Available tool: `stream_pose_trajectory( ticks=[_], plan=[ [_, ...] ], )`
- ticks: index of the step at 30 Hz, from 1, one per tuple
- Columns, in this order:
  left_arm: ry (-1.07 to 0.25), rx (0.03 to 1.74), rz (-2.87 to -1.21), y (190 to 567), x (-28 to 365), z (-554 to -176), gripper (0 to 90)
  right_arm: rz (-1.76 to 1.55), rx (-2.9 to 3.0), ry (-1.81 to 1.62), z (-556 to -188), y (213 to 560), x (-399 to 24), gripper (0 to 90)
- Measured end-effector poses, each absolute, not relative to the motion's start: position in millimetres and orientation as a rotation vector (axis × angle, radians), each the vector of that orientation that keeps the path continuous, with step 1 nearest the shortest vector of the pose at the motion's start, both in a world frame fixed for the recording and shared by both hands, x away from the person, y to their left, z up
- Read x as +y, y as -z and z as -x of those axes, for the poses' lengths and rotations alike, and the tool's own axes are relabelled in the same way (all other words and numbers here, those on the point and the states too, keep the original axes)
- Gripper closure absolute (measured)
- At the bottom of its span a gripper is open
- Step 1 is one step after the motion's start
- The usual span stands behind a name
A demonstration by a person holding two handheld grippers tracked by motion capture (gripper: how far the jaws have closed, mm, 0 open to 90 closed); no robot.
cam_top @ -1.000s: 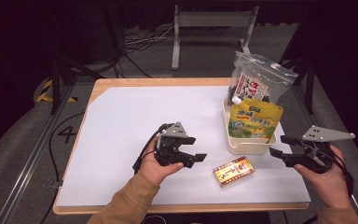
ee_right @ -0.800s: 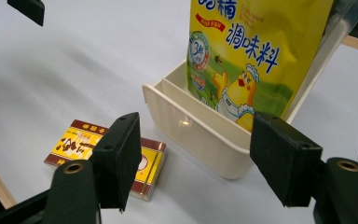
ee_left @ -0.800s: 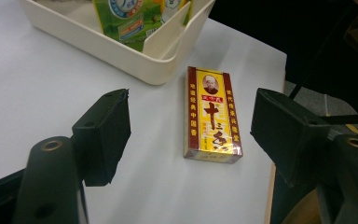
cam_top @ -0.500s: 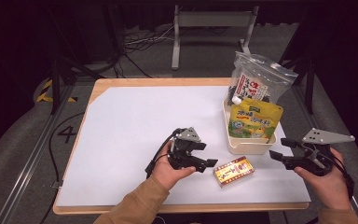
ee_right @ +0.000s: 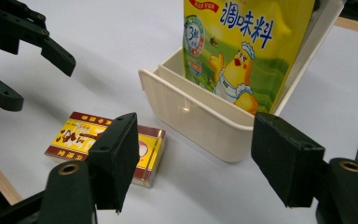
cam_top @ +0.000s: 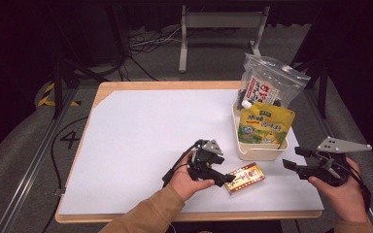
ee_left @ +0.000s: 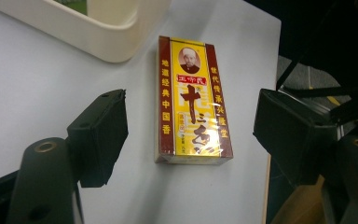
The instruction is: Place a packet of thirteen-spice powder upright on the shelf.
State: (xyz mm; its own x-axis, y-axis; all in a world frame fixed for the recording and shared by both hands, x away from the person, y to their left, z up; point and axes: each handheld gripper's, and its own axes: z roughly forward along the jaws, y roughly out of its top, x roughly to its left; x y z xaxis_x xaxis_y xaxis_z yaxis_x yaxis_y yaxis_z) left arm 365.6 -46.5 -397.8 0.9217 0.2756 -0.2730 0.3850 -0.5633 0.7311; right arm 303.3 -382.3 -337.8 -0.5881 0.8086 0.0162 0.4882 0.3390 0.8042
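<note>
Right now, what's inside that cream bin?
The cream bin holds a yellow seasoning pouch standing upright, with a clear bag behind it. The pouch and walls cover the bin's floor, so anything lower down is hidden.

Cream bin holding yellow pouch; clear bag behind.

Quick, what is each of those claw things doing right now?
Left gripper: open, around the yellow-and-red box, not gripping.
Right gripper: open, empty.
</note>
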Motion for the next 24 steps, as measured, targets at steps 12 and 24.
stream_pose_trajectory(
  ticks=[12,24],
  plan=[
    [0.205,0.453,-2.293,414,-64,-364,23.1,-1.157,2.227,-1.134,-302,340,-383,31.3],
    [0.194,0.424,-2.376,423,-75,-363,21.5,-1.170,2.250,-1.125,-303,342,-382,30.3]
  ],
)
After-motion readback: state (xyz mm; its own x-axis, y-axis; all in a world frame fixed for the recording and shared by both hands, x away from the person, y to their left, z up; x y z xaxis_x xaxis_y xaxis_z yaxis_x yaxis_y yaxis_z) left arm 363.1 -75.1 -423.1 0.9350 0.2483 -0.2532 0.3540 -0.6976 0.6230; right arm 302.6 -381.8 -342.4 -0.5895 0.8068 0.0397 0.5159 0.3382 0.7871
